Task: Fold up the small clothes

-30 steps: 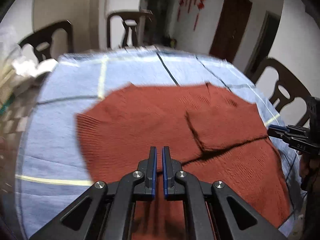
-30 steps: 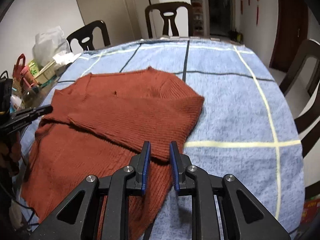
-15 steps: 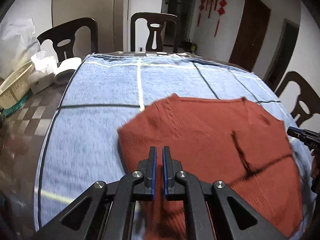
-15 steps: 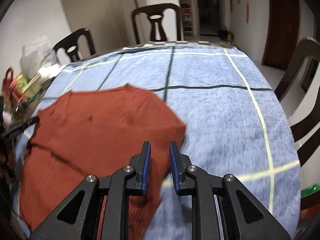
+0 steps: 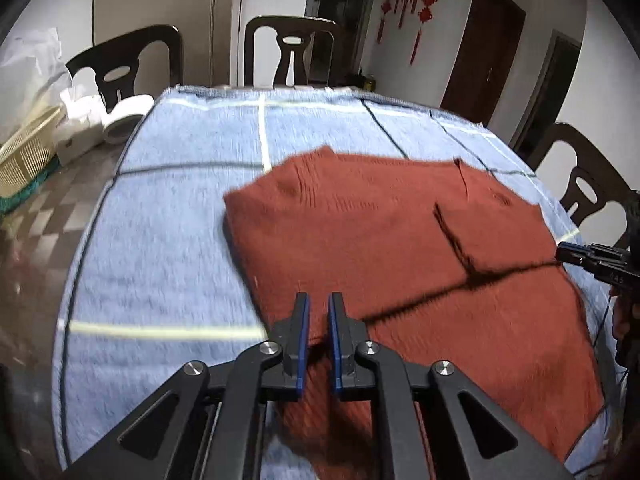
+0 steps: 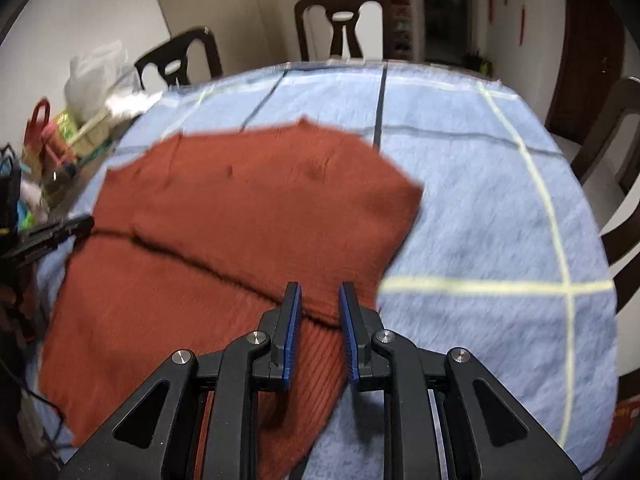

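Left gripper (image 5: 318, 312): jaws a narrow gap apart, hovering at the near left edge of the rust-red knitted sweater (image 5: 380, 248).
Sweater: partly folded, lying on the light blue checked tablecloth (image 5: 168, 232).
Right gripper (image 6: 319, 304): jaws apart, empty, over the sweater's near right edge.

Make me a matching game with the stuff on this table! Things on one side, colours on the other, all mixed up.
Things:
1. sweater
2. tablecloth
3. basket
4. chairs

Colours:
a. pale yellow
b. dark brown
c. rusty red
d. light blue with stripes

Pairs: 1-c, 2-d, 3-a, 4-b
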`<action>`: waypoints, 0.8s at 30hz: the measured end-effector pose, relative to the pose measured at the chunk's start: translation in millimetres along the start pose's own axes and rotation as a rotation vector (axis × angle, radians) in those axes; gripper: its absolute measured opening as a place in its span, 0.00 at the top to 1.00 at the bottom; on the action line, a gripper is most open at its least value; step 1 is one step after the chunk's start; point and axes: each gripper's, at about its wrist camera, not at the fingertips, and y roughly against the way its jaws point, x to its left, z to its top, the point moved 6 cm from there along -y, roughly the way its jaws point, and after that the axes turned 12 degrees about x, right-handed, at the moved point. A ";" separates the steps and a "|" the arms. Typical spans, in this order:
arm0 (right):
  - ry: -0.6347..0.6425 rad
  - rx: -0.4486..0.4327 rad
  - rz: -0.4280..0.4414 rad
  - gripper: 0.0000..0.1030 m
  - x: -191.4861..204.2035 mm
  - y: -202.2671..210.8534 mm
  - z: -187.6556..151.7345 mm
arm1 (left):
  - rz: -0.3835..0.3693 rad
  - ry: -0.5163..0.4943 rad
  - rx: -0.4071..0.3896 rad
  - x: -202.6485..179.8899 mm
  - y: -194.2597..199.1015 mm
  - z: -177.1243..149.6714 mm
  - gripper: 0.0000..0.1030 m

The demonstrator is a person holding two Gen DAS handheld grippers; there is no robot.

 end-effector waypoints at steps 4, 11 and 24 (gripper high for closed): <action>-0.035 -0.008 0.004 0.80 -2.3 16.2 -1.8 | 0.013 0.013 -0.008 3.5 -0.3 1.6 0.88; -0.040 -0.053 0.057 0.75 10.8 44.5 -21.8 | 0.021 0.024 -0.055 -2.4 26.6 -12.1 0.79; -0.119 -0.037 0.208 0.74 21.6 51.8 -95.5 | -0.049 0.077 -0.039 -9.1 46.6 -84.2 0.65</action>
